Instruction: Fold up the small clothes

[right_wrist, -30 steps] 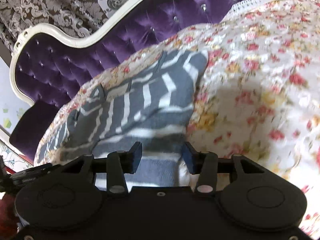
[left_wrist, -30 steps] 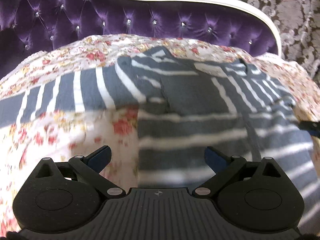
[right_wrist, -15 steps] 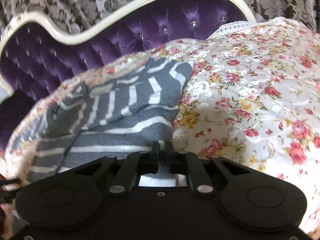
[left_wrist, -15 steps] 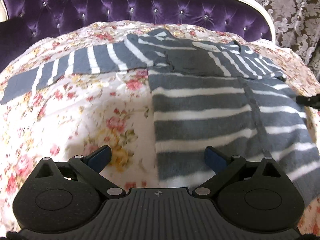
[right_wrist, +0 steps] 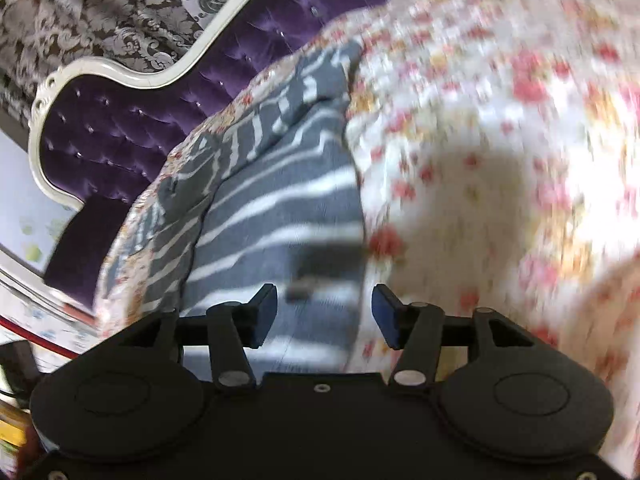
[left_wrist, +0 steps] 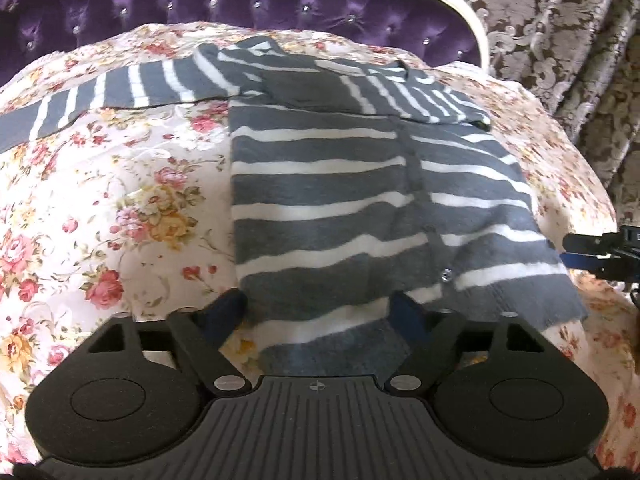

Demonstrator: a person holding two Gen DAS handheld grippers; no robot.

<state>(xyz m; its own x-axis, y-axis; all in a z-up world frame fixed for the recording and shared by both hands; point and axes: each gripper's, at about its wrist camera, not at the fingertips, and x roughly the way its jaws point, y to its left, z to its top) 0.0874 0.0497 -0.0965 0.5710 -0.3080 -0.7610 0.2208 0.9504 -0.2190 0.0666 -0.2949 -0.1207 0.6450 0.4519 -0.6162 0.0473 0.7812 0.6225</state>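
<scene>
A small grey cardigan with white stripes (left_wrist: 340, 200) lies flat on the floral bedspread (left_wrist: 120, 208), its left sleeve (left_wrist: 120, 88) stretched out to the left and its right sleeve folded across the chest. My left gripper (left_wrist: 318, 312) is open, its fingers on either side of the cardigan's bottom hem. My right gripper (right_wrist: 324, 312) is open over the cardigan's right edge (right_wrist: 280, 220); it also shows at the right edge of the left wrist view (left_wrist: 600, 248). The right wrist view is blurred.
A purple tufted headboard with a white frame (left_wrist: 280, 4) rises behind the bed, also in the right wrist view (right_wrist: 120, 120). Patterned curtains (left_wrist: 560, 40) hang behind it. The bedspread (right_wrist: 500, 160) extends right of the cardigan.
My right gripper shut on the cardigan's edge half a second ago and has now opened and let go. My left gripper has drawn back toward the hem, still open.
</scene>
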